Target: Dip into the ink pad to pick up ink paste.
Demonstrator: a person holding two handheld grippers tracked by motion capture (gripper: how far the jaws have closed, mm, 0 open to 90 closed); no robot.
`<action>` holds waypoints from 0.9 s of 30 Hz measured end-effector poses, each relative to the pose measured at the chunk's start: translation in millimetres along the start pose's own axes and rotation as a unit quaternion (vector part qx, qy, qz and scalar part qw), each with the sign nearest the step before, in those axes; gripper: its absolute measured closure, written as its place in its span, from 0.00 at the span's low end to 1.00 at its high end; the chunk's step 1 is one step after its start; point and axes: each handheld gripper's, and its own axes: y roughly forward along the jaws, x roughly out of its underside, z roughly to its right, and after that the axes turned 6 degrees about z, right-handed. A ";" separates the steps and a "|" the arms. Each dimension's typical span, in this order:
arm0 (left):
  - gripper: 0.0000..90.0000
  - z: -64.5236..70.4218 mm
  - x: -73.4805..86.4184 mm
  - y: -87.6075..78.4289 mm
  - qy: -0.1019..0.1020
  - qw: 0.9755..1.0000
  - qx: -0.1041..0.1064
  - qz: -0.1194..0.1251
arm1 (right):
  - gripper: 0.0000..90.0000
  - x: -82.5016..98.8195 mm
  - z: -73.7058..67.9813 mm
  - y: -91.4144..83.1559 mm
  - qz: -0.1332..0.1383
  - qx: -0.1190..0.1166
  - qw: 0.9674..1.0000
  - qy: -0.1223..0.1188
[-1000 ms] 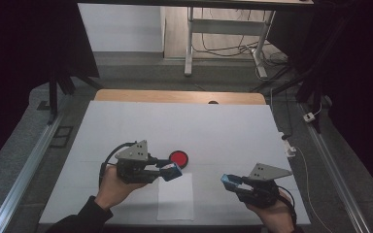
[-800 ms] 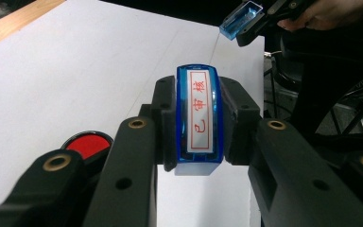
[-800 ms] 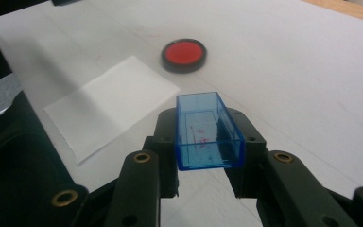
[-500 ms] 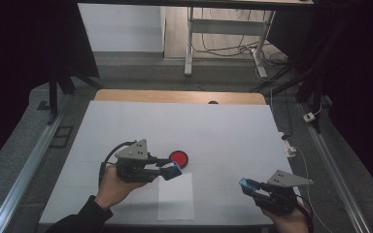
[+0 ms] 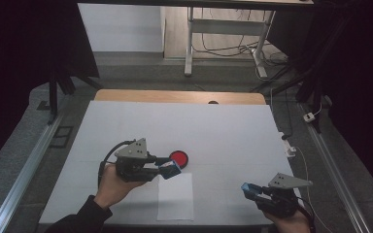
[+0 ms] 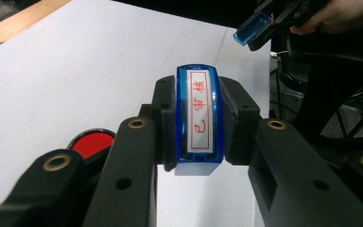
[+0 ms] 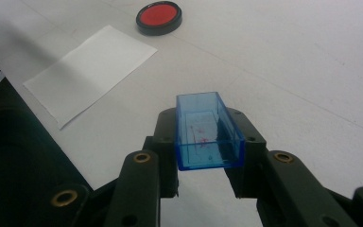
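The stamp [image 6: 199, 118], a blue-cased block with a white face bearing red characters, is clamped between the jaws of the left gripper [image 5: 167, 168] and is held just above the white table [image 5: 223, 131], close beside the round red ink pad [image 5: 178, 157] and over the far edge of the sheet of paper [image 5: 176, 196]. In the left gripper view the stamping face is turned up toward the camera rather than down toward the pad. Further right, near the table's front corner, the clear blue cap [image 7: 207, 131] is gripped by the right gripper [image 5: 250, 189], its open end pointing away from the camera and its jaws closed firmly on both long sides; it is held well apart from the stamp, pad and paper. From this position several things could go wrong. If the stamp is not turned over before it is lowered, the casing instead of the face would be pressed into the ink. Since only the narrow sides are pinched, the stamp could be twisted or pushed out of the jaws by an uneven press. The loose paper could be dragged or lifted with the stamp, smearing the mark. The smooth, thin-walled cap could be squeezed out of the right jaws and dropped off the nearby table edge.
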 end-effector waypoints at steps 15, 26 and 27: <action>0.78 -12.4 -3.6 12.5 -0.013 0.999 -0.006 -0.036 | 0.76 0.6 -0.5 -0.3 -0.002 -0.013 1.000 -0.005; 0.78 -26.8 -10.8 17.4 -0.020 0.999 -0.030 -0.040 | 0.76 0.5 -1.3 0.0 0.001 -0.021 1.000 -0.007; 0.78 -28.3 -12.0 18.0 -0.019 0.999 -0.029 -0.041 | 0.76 0.5 -1.3 -0.1 0.002 -0.021 1.000 -0.006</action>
